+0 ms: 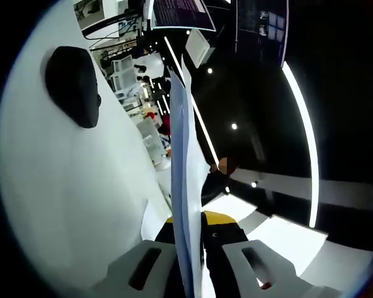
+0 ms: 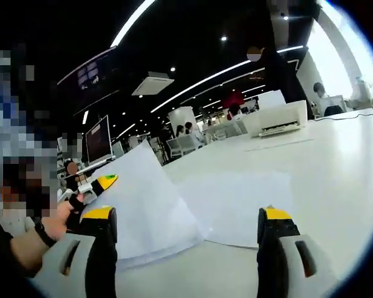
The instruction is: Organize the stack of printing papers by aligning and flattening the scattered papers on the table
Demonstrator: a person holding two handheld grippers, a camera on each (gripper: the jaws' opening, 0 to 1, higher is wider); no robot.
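- Left gripper (image 1: 196, 264): jaws clamped on the paper stack (image 1: 185, 186), held edge-on.
- Right gripper (image 2: 189, 239): jaws apart, the lifted stack just ahead-left, over the tabletop (image 2: 323, 155).

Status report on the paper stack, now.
Left tool shut on paper stack, lifted on edge. Right tool open, apart from loose sheet flat on table. Printer far back, nothing obstructing.

My left gripper (image 1: 196, 267) is clamped, jaws pinched close together; my right gripper (image 2: 189, 248) hovers with jaws spread wide, and my left hand (image 2: 62, 217) grips its handle
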